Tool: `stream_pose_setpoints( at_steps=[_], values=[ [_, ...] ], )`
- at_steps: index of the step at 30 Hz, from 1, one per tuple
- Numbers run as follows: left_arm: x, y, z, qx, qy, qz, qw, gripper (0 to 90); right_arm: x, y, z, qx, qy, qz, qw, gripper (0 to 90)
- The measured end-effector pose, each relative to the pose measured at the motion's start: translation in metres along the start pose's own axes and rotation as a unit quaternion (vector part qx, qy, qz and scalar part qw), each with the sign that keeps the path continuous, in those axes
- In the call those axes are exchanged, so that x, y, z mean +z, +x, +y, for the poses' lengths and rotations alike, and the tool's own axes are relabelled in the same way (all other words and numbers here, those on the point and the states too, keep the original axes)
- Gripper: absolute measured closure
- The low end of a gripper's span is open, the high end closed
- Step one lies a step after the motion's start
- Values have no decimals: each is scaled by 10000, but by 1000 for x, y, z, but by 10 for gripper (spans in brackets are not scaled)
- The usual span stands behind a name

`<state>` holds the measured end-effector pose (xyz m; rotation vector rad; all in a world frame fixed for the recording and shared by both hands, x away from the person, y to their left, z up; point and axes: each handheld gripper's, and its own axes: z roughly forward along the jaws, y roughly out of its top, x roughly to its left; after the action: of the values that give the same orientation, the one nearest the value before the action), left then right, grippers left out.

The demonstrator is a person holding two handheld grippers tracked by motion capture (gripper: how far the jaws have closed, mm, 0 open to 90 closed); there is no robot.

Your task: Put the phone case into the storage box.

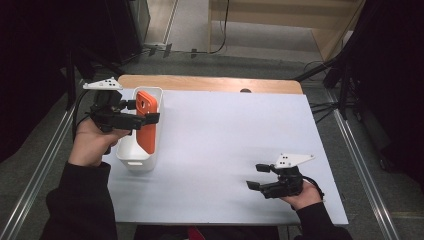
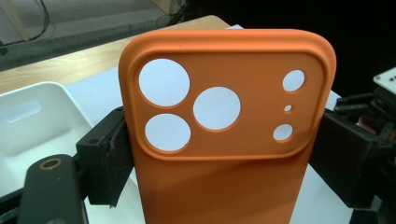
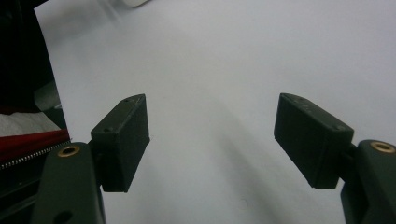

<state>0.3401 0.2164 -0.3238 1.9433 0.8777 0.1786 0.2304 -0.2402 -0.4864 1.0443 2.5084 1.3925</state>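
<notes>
The left gripper point(image 1: 142, 112) is pinching an orange phone case point(image 1: 146, 121) by its two long edges, holding it upright above the white bin point(image 1: 131, 156) that is sitting at the left side of the white table point(image 1: 225, 150). In the left gripper view, the phone case point(image 2: 229, 140) is standing between the two black jaws, both pads pressing against its sides, with its round camera cut-outs facing the lens and the bin point(image 2: 37, 126) lying to the left behind it. The right gripper point(image 1: 257, 176) is resting low over the table near its front right corner, well apart from the case; its jaws are standing spread with only bare table surface point(image 3: 215, 116) between them.
</notes>
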Motion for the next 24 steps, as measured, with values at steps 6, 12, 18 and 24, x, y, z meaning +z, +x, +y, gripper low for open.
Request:
stream_pose_setpoints(
  at_steps=[6,12,18,24],
  values=[
    [-4,5,-1,-196,-123,264,9994,159,1,0,0,-4,5,17,10000,252],
    [-3,13,-3,-370,-281,554,9974,159,1,1,0,-21,5,20,10000,252],
    [-2,20,-6,-508,-495,955,9929,159,1,1,0,-6,-8,28,10000,252],
    [6,24,-10,-571,-518,1114,9908,159,2,2,1,-2,-9,34,10000,252]
  ],
)
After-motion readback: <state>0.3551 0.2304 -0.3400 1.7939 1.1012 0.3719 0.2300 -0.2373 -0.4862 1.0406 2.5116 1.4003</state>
